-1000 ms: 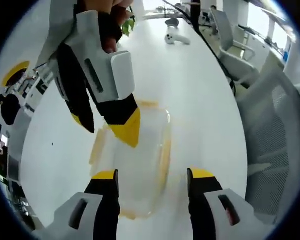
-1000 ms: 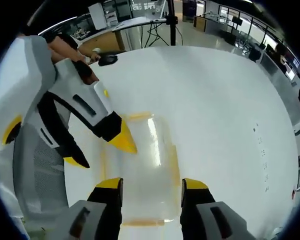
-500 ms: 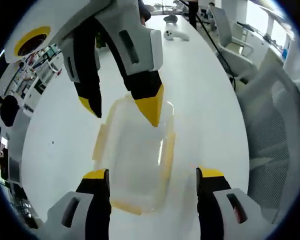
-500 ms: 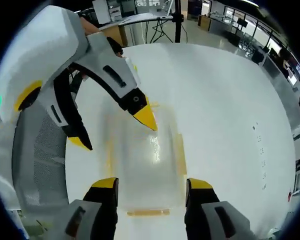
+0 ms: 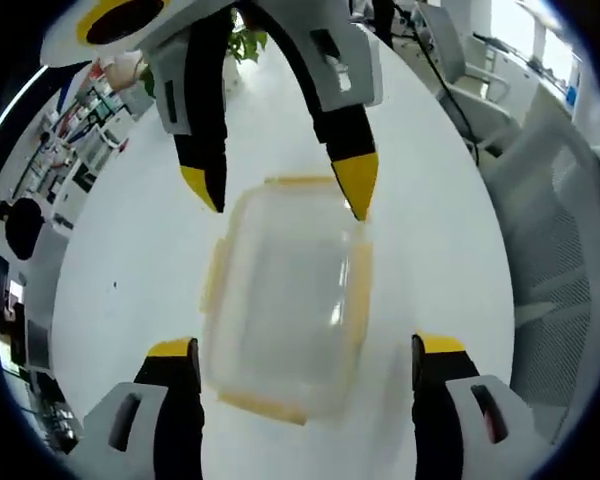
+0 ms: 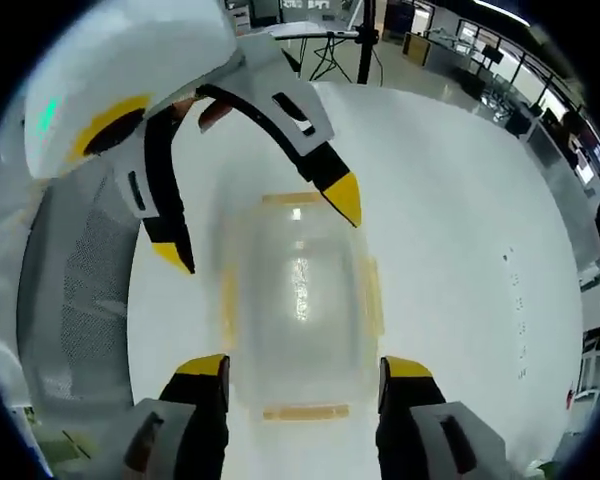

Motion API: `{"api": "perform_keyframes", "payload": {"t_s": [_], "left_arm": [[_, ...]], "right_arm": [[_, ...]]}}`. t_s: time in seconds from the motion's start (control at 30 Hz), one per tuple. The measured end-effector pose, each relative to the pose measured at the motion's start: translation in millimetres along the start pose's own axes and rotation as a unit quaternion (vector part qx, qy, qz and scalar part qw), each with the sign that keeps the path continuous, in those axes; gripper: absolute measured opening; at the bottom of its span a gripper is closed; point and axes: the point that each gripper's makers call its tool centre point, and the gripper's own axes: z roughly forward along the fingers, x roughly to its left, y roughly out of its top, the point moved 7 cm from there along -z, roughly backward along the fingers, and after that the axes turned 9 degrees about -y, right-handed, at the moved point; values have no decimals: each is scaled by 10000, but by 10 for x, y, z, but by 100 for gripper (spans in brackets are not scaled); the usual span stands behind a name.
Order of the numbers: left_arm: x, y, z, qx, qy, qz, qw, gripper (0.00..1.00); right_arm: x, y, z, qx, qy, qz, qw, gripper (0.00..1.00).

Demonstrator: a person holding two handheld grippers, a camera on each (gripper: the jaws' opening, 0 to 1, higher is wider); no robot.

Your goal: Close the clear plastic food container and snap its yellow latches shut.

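A clear plastic food container (image 5: 285, 300) with its lid on lies flat on the white table (image 5: 420, 200), yellow latches along all its edges. My left gripper (image 5: 305, 350) is open, its jaws on either side of the container's near end, above it. The right gripper (image 5: 280, 195) comes in from the far side, open, its yellow tips over the container's far edge. In the right gripper view the same container (image 6: 295, 295) lies between my open right gripper (image 6: 305, 365) and the left gripper (image 6: 255, 225), which hangs over its far end. Neither holds anything.
A white mesh office chair (image 5: 555, 250) stands close to the table edge, also seen as the chair (image 6: 75, 300) in the right gripper view. A green plant (image 5: 245, 45) and desks stand beyond the table's far end.
Both grippers have risen and pulled back from the container, so it appears smaller and further off. Each opposite gripper's tips have moved from over the lid's middle to its far edge.
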Motion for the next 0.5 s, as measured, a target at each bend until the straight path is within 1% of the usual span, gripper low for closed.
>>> {"api": "perform_keyframes", "payload": {"t_s": [0.07, 0.17, 0.33, 0.4, 0.5], "left_arm": [[10, -24, 14, 58, 45, 67, 10000, 90], [11, -39, 35, 63, 73, 76, 9999, 95], [22, -70, 62, 124, 99, 81, 9998, 96], [21, -91, 83, 171, 77, 96, 9998, 95], [28, -118, 98, 208, 93, 89, 9997, 95]], "right_arm": [[35, -8, 8, -14, -11, -68, 10000, 65], [67, -24, 27, 4, -32, -104, 9999, 66], [103, -64, 61, 16, -113, -182, 9998, 69], [109, -84, 67, 45, -129, -190, 9997, 68], [109, -101, 68, -2, -214, -163, 9996, 67]]}}
